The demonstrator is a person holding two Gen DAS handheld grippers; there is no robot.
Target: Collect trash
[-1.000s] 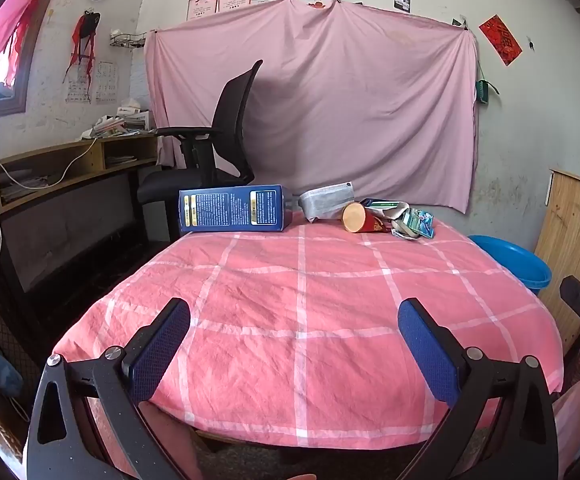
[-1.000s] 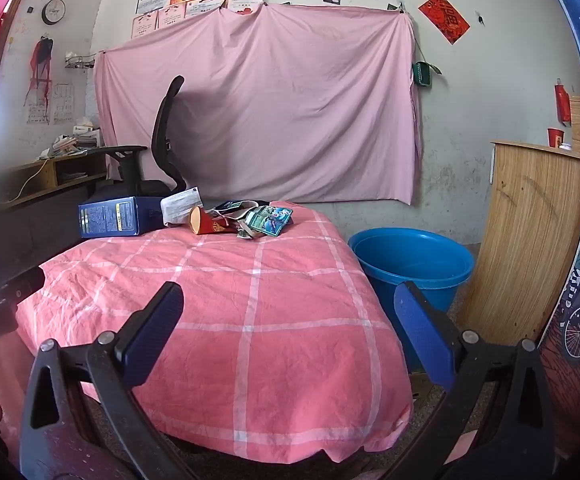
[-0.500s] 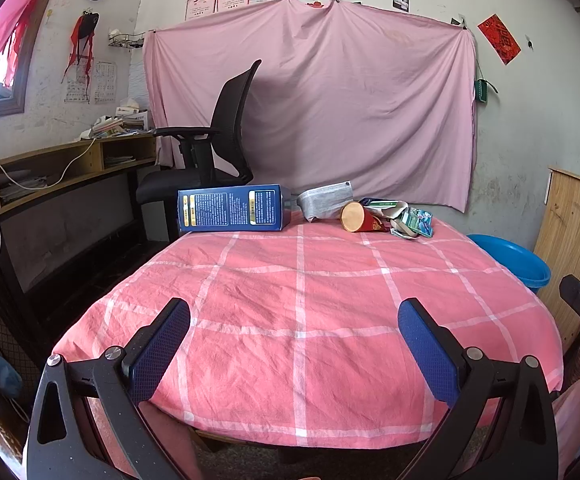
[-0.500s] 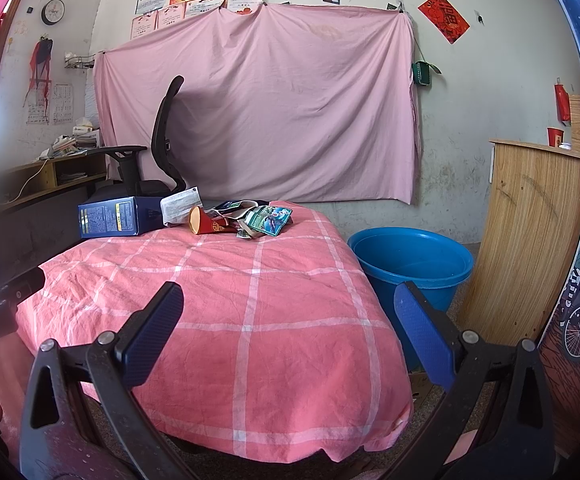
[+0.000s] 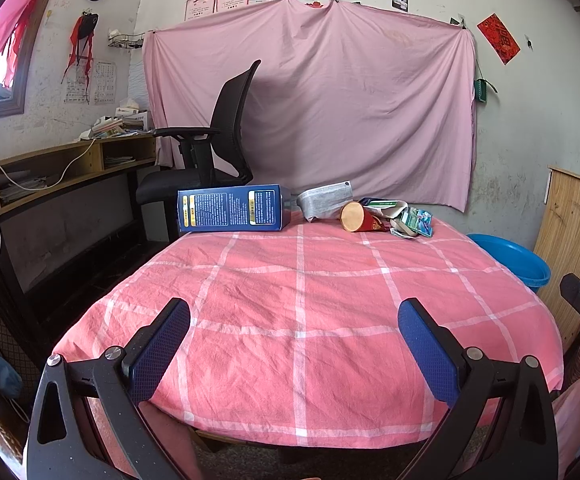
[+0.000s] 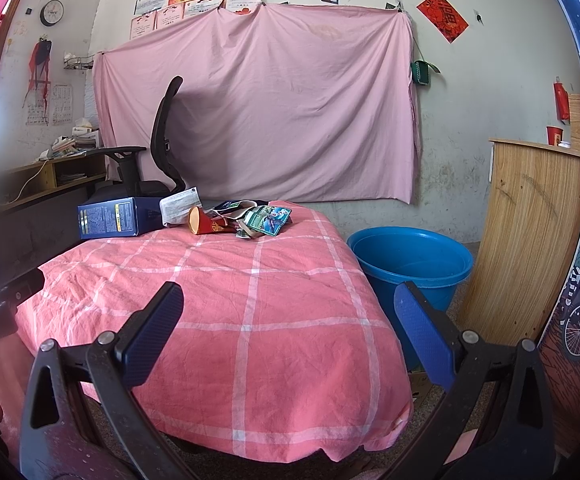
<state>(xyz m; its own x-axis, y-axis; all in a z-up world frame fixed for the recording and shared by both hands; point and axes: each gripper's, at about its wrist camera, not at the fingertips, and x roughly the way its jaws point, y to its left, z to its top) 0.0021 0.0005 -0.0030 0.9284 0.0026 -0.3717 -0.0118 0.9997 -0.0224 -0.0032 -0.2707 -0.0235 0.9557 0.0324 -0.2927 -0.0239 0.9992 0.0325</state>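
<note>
You are holding the left tool (image 5: 294, 316) with its blue-padded fingers (image 5: 158, 350) spread wide apart and gripping nothing, hovering at the near edge of the bench (image 5: 298, 320), which is wearing a pink checked cloth. You are holding the right tool (image 6: 288, 312) the same way, jaws wide and empty, over the bench's near right corner. All the trash is lying well away from both tools, along the far edge of the bench. A dark blue box (image 5: 234, 209) is lying on its long side at the far left, and just beside it to the right a grey wrapper (image 5: 324, 199) is leaning up. Next a red paper cup (image 5: 360, 220) is lying on its side with its open mouth facing you, touching a small heap of crumpled packets (image 5: 408, 220) with a green and blue one on the right. A blue tub (image 6: 410, 262) is standing on the floor just beside the bench's right side. A black office chair (image 5: 210, 152) is sitting behind the far left corner.
</note>
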